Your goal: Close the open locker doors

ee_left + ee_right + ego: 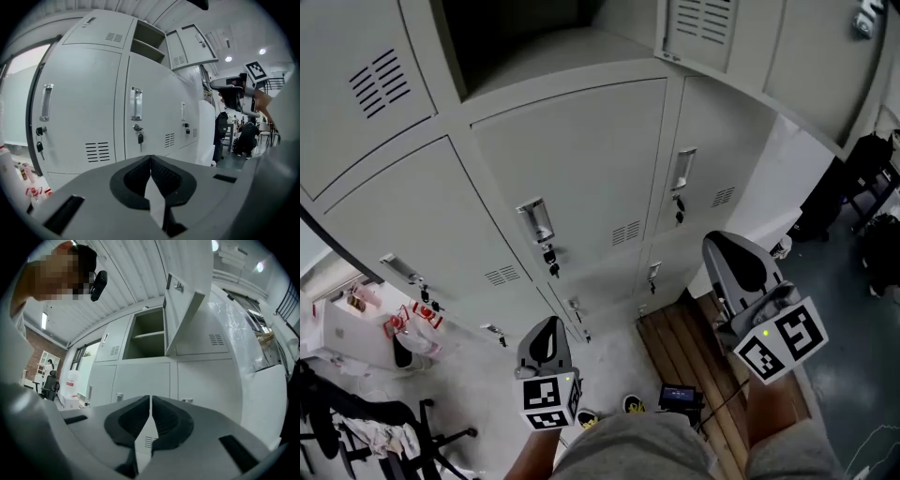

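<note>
A bank of grey lockers (572, 159) fills the head view. One upper compartment (534, 37) stands open, and its door (703, 28) is swung out to the right. The same open compartment (149, 338) and its door (185, 310) show high up in the right gripper view, and smaller in the left gripper view as compartment (150, 42) and door (192, 44). My left gripper (548, 326) is low, shut and empty, and points at the closed lower doors. My right gripper (729, 248) is higher, shut on nothing, and well short of the open door.
Keys (551, 264) hang from locks on the closed doors. A wooden pallet (694, 347) lies on the floor below the right gripper. White boxes with red labels (356, 319) and an office chair (403, 431) are at the left. Dark bags (872, 187) are at the right.
</note>
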`<act>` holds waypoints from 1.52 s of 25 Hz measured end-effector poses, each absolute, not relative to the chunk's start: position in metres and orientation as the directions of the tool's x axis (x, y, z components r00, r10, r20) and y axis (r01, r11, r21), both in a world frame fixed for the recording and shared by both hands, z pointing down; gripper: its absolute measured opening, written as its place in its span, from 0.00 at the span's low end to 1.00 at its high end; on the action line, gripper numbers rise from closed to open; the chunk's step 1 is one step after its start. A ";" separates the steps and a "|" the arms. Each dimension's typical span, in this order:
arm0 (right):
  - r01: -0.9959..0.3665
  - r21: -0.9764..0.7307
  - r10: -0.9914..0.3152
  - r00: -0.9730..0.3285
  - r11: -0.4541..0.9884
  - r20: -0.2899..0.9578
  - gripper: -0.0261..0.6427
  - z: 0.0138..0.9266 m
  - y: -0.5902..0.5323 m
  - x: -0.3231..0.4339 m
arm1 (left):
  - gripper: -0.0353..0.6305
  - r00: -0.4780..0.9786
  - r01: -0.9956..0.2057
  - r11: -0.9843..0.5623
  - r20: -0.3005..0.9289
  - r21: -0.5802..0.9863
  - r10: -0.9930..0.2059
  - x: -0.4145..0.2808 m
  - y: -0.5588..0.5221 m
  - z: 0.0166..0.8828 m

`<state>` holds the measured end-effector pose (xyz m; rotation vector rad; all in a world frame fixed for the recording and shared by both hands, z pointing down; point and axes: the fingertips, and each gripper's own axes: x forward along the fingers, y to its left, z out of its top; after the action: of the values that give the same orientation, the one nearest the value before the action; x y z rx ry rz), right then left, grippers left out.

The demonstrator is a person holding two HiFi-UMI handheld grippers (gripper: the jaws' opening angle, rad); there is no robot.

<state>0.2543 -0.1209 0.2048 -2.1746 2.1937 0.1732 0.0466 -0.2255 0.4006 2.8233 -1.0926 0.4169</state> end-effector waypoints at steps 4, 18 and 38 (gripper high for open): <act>-1.000 0.012 -0.983 -0.002 0.000 -0.182 0.09 0.165 -0.086 0.290 | 0.07 0.738 -0.636 -0.772 0.273 -0.024 -0.617 0.074 -0.212 0.390; -0.986 0.048 -0.910 -0.167 0.161 -0.380 0.20 0.050 -0.017 0.337 | 0.07 0.821 -0.545 -0.839 0.195 -0.013 -0.536 0.154 -0.156 0.326; -0.970 0.152 -0.906 -0.235 0.192 -0.351 0.20 0.042 -0.038 0.312 | 0.07 0.796 -0.594 -0.804 0.127 -0.030 -0.592 0.159 -0.132 0.300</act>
<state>0.3123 -0.0376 0.0415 -1.8169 2.2773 0.5113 0.1588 -0.1321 0.3004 2.9665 -0.9793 0.2041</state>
